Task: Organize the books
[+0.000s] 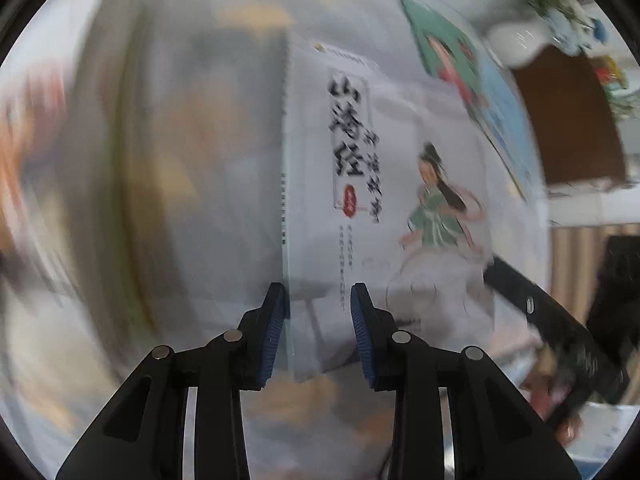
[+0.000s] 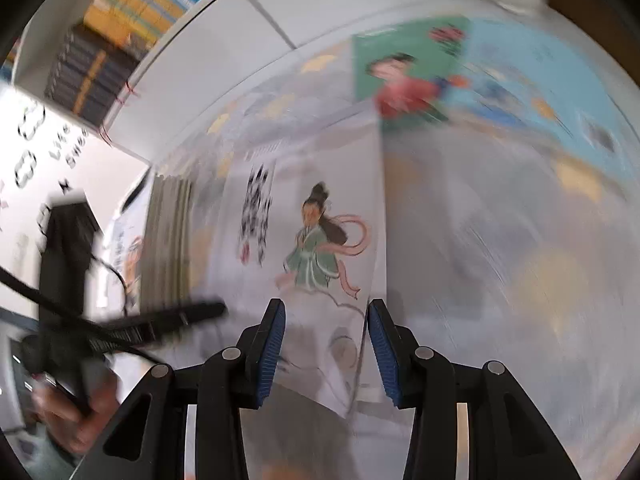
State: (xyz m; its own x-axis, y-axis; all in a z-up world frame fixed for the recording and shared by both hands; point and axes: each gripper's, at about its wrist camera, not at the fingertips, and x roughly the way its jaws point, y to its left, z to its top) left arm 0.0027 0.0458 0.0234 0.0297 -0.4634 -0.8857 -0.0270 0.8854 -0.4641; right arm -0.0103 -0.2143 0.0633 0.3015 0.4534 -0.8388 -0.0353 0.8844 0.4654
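**Though smeared by motion blur: white bk (image 1: 384,184) caught between two sets of pads**

Left wrist view: left gripper (image 1: 318,300) angled steeply down, jaws narrow. Corner of white bk lodged between pads. Spine edge flush against pad on pic's left, other pad overlapping front cover. Sharp against badly smeared backdrop, so reads as gripped. Cover: black brush-style title down upper part, figure w/ long dark hair & green robe lower right. Held tilted, cover facing pic's right.

Right wrist view: right gripper (image 2: 326,316), jaws somewhat wider, moderately apart. Opposite edge of same bk, lower corner, sitting between pads, just beside pad on pic's right. Clear stretch of cover showing toward other pad. Can't tell whether pressed or merely straddled.

Beyond white bk: second bk (image 2: 420,72), green & blue cover w/ red-clothed figure, lying on white surface (image 2: 256,20), close to top edge of white bk. Same bk also at upper right of left view.

Left of white bk in right view: stack of page edges (image 2: 168,240), just beside it, too blurred for more detail. Far upper left: row of spines (image 2: 132,4), yellow-orange above, dark below.

Lower left of right view: left hand (image 2: 80,412) wrapped round black body of left gripper, cable (image 2: 116,272) looping nearby. Black body of right gripper at right of left view, blurred.
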